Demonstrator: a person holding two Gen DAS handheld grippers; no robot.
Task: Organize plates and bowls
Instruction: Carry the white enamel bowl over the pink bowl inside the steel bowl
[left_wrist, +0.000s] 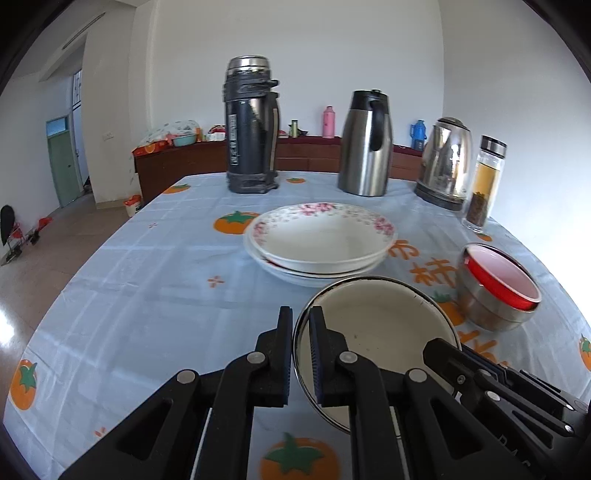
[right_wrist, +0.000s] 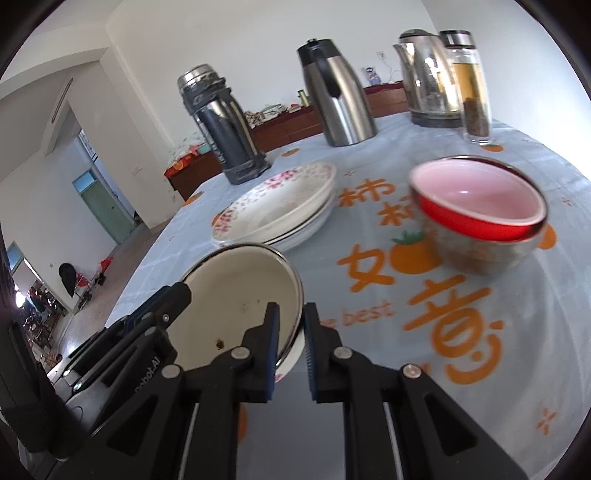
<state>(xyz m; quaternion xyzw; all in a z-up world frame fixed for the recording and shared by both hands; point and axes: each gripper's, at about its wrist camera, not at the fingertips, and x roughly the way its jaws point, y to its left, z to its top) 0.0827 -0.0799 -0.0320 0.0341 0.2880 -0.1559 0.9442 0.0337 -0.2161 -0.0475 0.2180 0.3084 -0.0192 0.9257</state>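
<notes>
A white enamel bowl (left_wrist: 380, 332) with a metal rim is held between both grippers above the tablecloth. My left gripper (left_wrist: 300, 317) is shut on its left rim. My right gripper (right_wrist: 290, 314) is shut on its right rim (right_wrist: 295, 291); it shows in the left wrist view (left_wrist: 443, 350) too. Beyond the bowl, stacked white floral plates (left_wrist: 321, 240) lie on the table, also in the right wrist view (right_wrist: 280, 206). A red bowl nested in a steel bowl (left_wrist: 498, 288) stands at the right, also in the right wrist view (right_wrist: 480, 218).
A dark thermos (left_wrist: 251, 125), a steel carafe (left_wrist: 365, 144), an electric kettle (left_wrist: 447, 162) and a glass tea bottle (left_wrist: 485, 181) stand along the far table edge. The tablecloth (left_wrist: 147, 295) is light blue with orange fruit prints.
</notes>
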